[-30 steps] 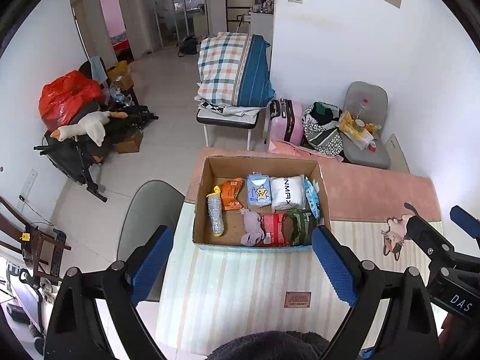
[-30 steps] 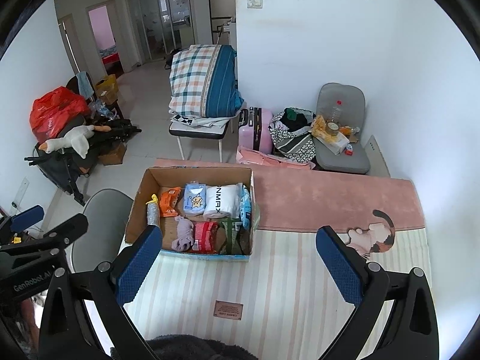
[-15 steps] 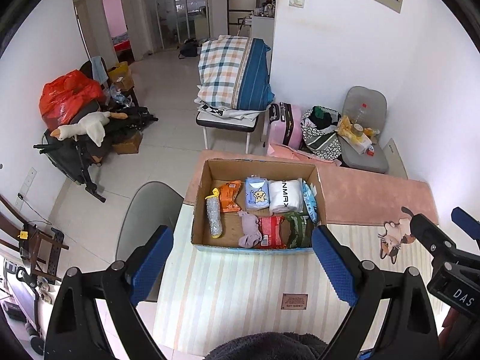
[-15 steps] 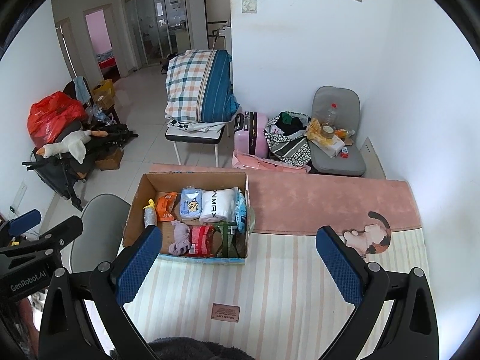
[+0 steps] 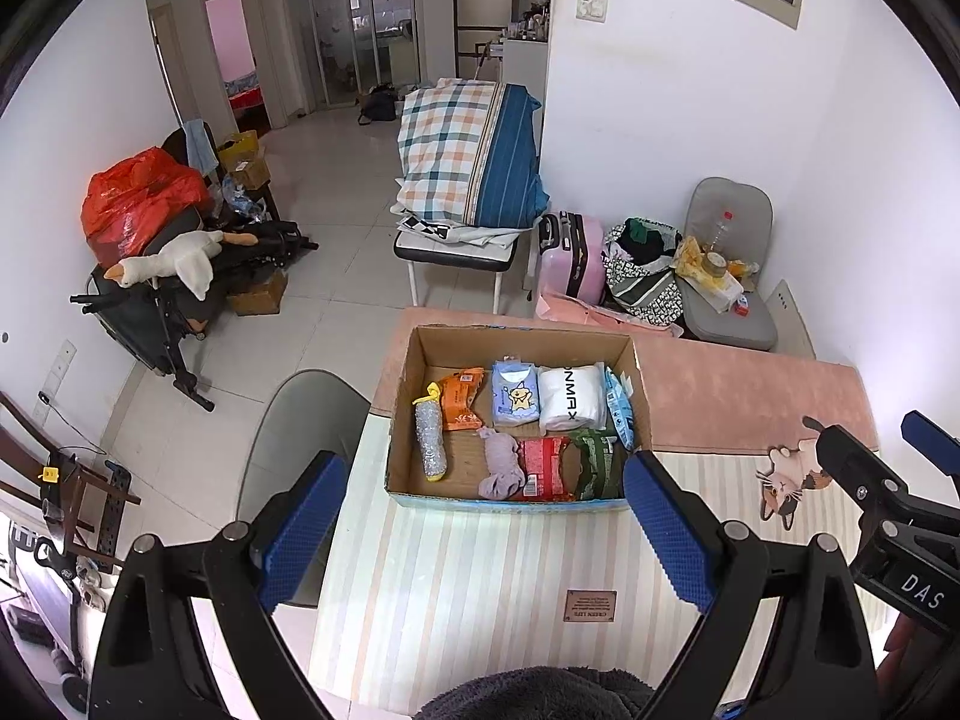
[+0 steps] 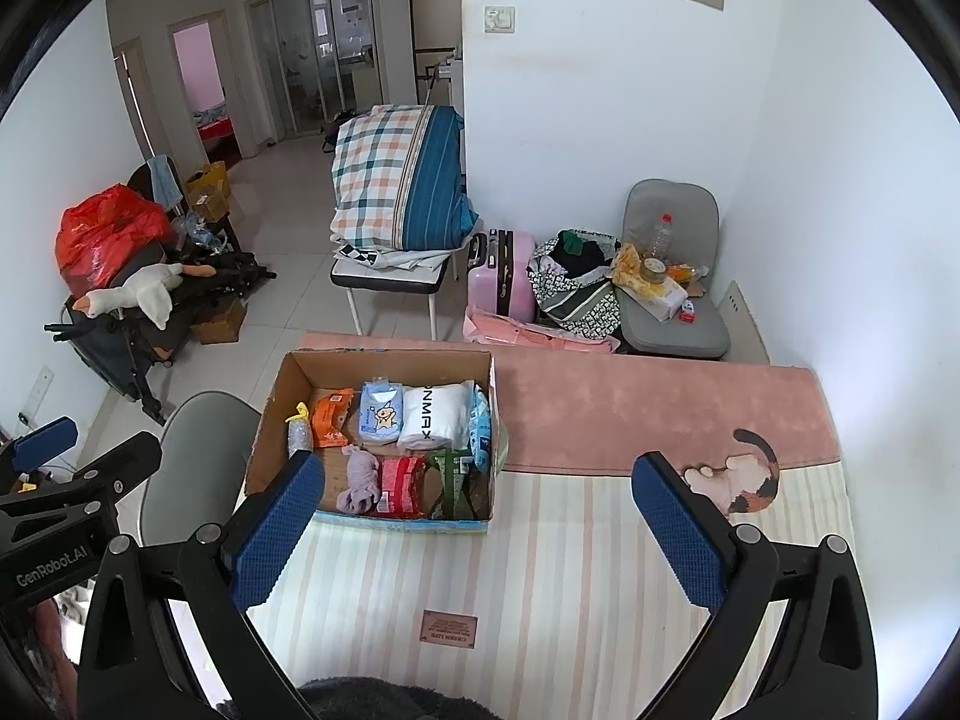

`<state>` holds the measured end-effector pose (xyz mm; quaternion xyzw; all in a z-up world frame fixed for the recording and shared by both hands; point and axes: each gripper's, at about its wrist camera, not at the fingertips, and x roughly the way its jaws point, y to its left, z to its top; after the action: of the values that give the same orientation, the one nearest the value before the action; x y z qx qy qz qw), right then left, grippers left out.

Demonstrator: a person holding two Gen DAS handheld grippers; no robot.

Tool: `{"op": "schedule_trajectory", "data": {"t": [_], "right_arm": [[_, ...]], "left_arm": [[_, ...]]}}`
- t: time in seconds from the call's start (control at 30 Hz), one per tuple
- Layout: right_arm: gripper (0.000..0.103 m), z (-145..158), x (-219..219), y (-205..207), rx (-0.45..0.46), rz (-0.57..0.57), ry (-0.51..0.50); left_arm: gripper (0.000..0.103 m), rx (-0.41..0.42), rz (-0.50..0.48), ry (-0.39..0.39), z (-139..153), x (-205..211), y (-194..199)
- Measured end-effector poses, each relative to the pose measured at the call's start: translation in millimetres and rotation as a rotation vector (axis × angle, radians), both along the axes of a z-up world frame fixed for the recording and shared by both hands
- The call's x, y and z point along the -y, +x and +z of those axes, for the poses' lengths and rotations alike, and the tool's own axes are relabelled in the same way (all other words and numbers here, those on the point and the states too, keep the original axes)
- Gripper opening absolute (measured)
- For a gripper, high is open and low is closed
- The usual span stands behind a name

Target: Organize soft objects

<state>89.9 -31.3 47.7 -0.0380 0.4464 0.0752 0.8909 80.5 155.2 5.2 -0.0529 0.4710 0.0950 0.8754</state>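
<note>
Softness is the main handling fact here: the goods in the cardboard box (image 5: 516, 342) are small, light and squashy, so we expect them to give under the pads rather than slip or break. The box stands on the striped cloth of the bench (image 5: 480, 570), near its far left part, with pink cloth beyond it. Inside lie a white roll (image 5: 570, 399), a pale blue pack (image 5: 513, 399), an orange pack (image 5: 461, 399), a silver wrapped tube (image 5: 431, 441) along the left wall, a lilac cloth bundle (image 5: 501, 462), a red pack (image 5: 543, 468) and a green pack (image 5: 594, 462).

Our left gripper (image 5: 483, 531) hangs above the near edge of the box, its fingers spread wide and released, nothing between them. Our right gripper (image 6: 474, 537) hangs over bare striped cloth just right of the box, fingers likewise spread and empty.

We would take the lilac bundle across its middle, where the folds bunch thickest; a pinch at one loose end would likely let it unfurl. The film packs look slicker, so we judge a grip across the flat body safer than one at a crimped end. The white roll should compress well if taken around its girth.
</note>
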Motion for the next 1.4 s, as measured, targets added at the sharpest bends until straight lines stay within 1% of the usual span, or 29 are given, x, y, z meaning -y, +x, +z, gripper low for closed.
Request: {"op": "schedule_trajectory", "data": {"t": [0.2, 0.6, 1.4], "right_arm": [[0.103, 1, 1, 1, 0.003, 0.003, -0.001], [0.103, 8, 3, -1, 0.013, 0.010, 0.004], [0.103, 11, 5, -3, 0.018, 0.021, 0.006]], "left_arm": [[0.095, 0.001, -0.001, 0.001, 1, 0, 0], [0.095, 0.010, 0.002, 0.006, 12, 4, 5], [0.095, 0.012, 0.008, 0.005, 12, 5, 1]]}}
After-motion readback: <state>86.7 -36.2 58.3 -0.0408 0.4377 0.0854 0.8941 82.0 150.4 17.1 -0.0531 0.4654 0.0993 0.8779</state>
